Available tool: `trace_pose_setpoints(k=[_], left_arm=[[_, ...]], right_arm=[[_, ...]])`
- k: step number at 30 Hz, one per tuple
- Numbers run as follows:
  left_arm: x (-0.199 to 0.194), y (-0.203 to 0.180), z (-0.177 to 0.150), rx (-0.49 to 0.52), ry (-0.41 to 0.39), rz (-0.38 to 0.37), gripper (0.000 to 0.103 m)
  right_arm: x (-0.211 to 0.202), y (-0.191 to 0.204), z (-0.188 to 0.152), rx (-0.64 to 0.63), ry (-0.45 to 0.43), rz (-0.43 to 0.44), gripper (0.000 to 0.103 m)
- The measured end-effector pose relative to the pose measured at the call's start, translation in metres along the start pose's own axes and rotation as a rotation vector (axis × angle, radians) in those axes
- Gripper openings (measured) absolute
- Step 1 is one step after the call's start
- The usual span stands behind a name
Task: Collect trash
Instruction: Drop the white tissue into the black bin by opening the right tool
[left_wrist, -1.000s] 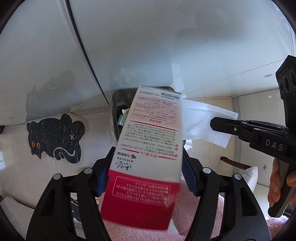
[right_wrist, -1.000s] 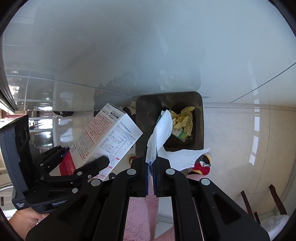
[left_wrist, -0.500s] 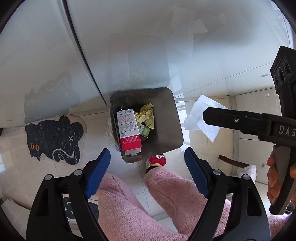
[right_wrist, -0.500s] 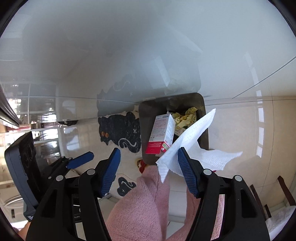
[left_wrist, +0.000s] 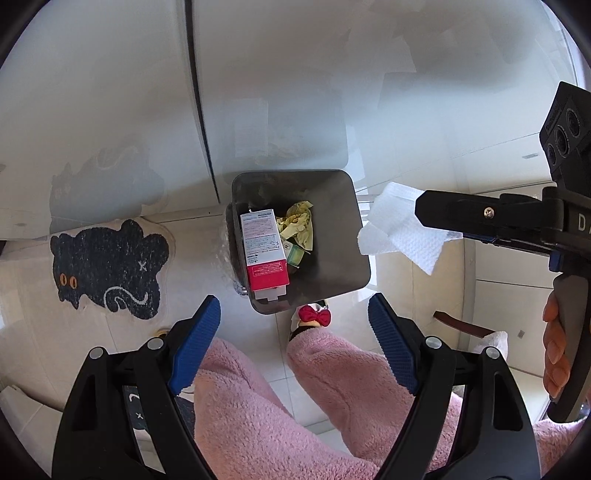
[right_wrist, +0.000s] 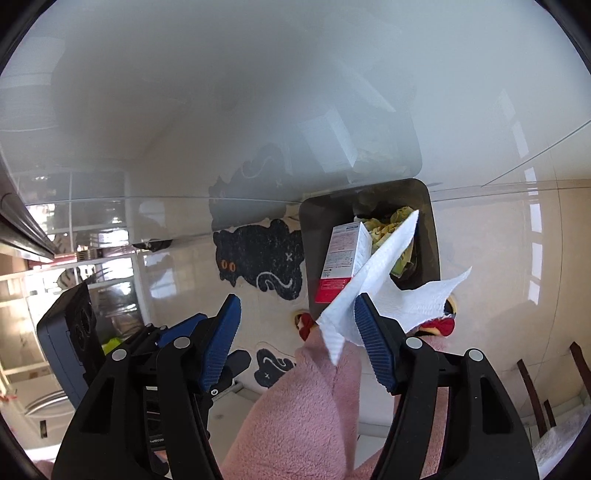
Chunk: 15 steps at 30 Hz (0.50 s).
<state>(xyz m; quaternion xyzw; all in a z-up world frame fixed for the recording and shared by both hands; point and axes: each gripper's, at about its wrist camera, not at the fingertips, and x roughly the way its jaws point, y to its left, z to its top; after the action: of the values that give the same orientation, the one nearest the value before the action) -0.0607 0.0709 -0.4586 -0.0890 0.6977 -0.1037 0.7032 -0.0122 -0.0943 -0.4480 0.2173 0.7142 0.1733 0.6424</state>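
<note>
On the pale tiled floor (left_wrist: 33, 295) our bin (left_wrist: 332, 206) held the box (left_wrist: 264, 251); our right gripper (right_wrist: 297, 332), just spread, had the tissue (right_wrist: 373, 284) against its right finger; our left gripper (left_wrist: 293, 339) gaped empty.

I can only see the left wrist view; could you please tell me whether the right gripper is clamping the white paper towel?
Observer: No. In the right wrist view the right gripper has its jaws wide apart, having just been opening. The paper towel only leans on one blue pad.
Operator: Thank you. Does the other pad touch it?
Observer: No, the other pad stands clear of the sheet.
Operator: And where does the sheet point?
Observer: In that view its upper corner lies across the bin opening and partly covers the red and white box inside.
</note>
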Motion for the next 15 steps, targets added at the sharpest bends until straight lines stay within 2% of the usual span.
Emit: trace_pose_setpoints(k=[4, 6, 8, 10, 15], left_arm=[[0.0, 0.004, -0.004, -0.014, 0.001, -0.008, 0.078], [0.0, 0.007, -0.005, -0.02, 0.002, -0.011, 0.078], [0.0, 0.008, -0.007, -0.024, 0.002, -0.011, 0.078], [-0.001, 0.01, -0.007, -0.029, 0.001, -0.012, 0.078], [-0.005, 0.012, -0.007, -0.039, -0.01, -0.017, 0.078]], right_arm=[[-0.003, 0.014, 0.001, -0.017, 0.002, 0.029, 0.066], [-0.004, 0.027, -0.002, -0.067, 0.005, 0.039, 0.065], [-0.004, 0.035, -0.004, -0.115, -0.001, -0.038, 0.065], [0.0, 0.027, -0.002, -0.1, 0.007, -0.118, 0.065], [-0.003, 0.013, 0.002, -0.064, 0.013, -0.125, 0.066]])
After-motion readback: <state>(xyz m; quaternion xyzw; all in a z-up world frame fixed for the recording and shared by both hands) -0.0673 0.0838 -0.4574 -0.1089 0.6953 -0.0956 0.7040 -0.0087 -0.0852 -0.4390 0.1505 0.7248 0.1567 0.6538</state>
